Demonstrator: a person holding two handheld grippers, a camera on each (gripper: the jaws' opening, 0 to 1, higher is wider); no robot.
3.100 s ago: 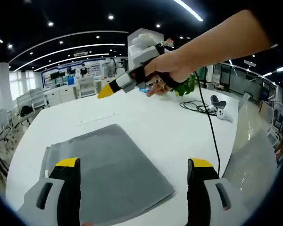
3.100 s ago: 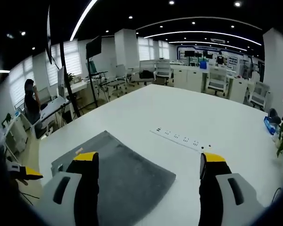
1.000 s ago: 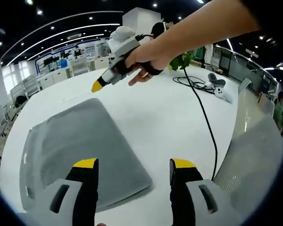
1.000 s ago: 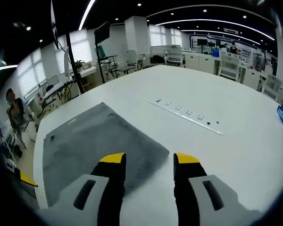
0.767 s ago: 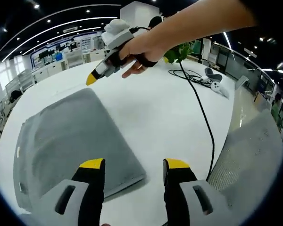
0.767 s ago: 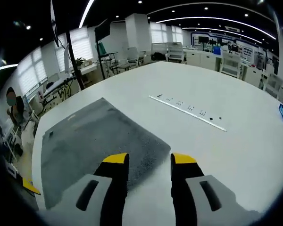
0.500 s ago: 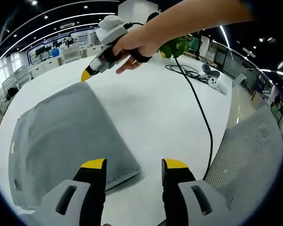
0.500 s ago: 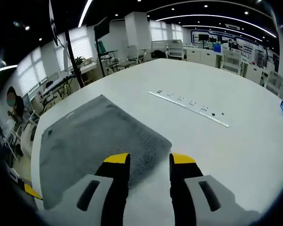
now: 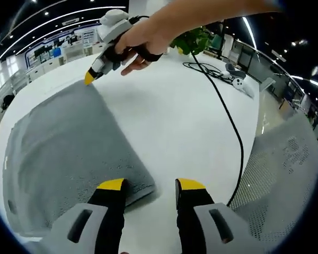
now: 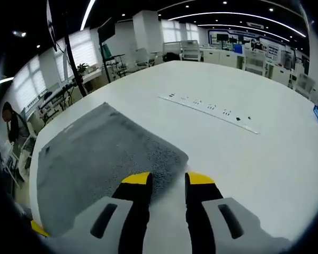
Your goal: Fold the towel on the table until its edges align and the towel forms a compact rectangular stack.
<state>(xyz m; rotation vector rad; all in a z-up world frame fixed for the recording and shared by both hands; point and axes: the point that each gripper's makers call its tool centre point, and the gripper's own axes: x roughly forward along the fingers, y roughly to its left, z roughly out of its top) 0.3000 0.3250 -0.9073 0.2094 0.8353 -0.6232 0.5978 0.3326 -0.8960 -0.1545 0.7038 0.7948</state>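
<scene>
— While both corners are this close, how should the pick-up go?

— Evenly, I'd say. The grey towel (image 9: 69,143) lies flat on the white surface (image 9: 191,121), already looking doubled, with a thick rounded edge along its near side. The left tongs (image 9: 148,185) stand slightly apart, one jaw over the towel's near corner and the other over bare surface, so the corner sits right at the gap. The right tongs (image 10: 167,180) are likewise narrowly apart, straddling the far corner of the same side; in the left gripper view their yellow tip touches or nearly touches the cloth there.

— So neither has hold of it yet?

— Neither looks clamped on the cloth. Each should probably slide low enough to take every layer at its corner, not just the top one, then close firmly.

— And then?

— Lift both corners together at the same height and carry them straight across to the opposite edge, keeping the edge between them taut. The black cable (image 9: 228,127) lies well apart and shouldn't interfere.
</scene>
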